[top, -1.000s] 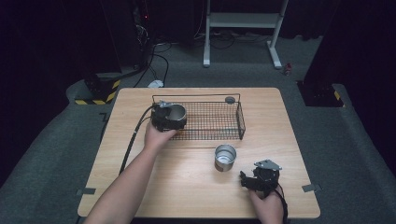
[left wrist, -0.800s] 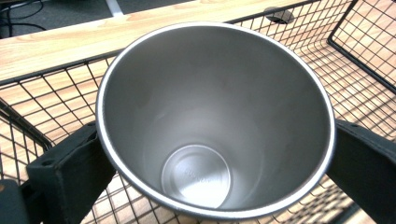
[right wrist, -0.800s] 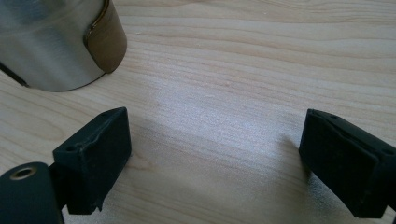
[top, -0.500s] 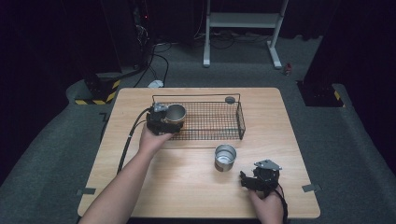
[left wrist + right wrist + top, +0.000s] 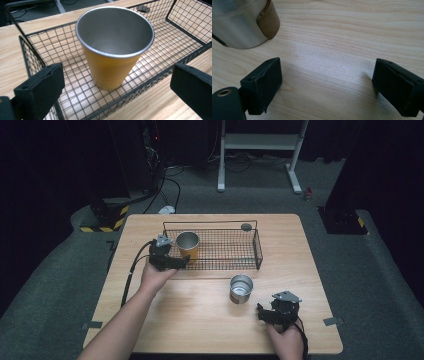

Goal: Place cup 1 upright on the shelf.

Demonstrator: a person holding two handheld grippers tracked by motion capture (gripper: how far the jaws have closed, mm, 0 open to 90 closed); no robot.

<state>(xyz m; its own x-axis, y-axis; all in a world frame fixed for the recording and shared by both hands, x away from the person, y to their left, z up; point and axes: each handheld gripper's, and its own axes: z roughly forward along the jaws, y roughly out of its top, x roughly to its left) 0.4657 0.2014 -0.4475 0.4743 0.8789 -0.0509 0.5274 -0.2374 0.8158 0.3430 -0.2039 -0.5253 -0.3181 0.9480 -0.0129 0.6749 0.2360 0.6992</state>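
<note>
While the wooden surface (image 5: pixel 200 320) carries everything, the largest thing on it is the black wire basket (image 5: pixel 235 251), which sits toward the far side. Inside the basket, at its left end, the orange metal cup (image 5: pixel 187 245) stands upright on the mesh floor, its steel mouth facing up. The left gripper (image 5: pixel 172 262) lies just outside the basket's near-left corner, close beside the cup but apart from it. In the left gripper view the cup (image 5: pixel 113 50) stands between and beyond the two black jaws, which are spread wide on either side with clear space to the cup's wall; the jaws have just been opening, and the cup is released, with neither pad touching it. The basket's near rim (image 5: pixel 140 87) runs across in front of the jaws.

Nearer the person, a shorter steel cup (image 5: pixel 241 289) stands upright on the bare surface in front of the basket. The right gripper (image 5: pixel 270 312) rests just to the right of it and slightly nearer, apart from it. In the right gripper view its jaws stand wide apart over bare wood, holding nothing, with the steel cup (image 5: pixel 242 22) at the upper left, beyond the left jaw.
</note>
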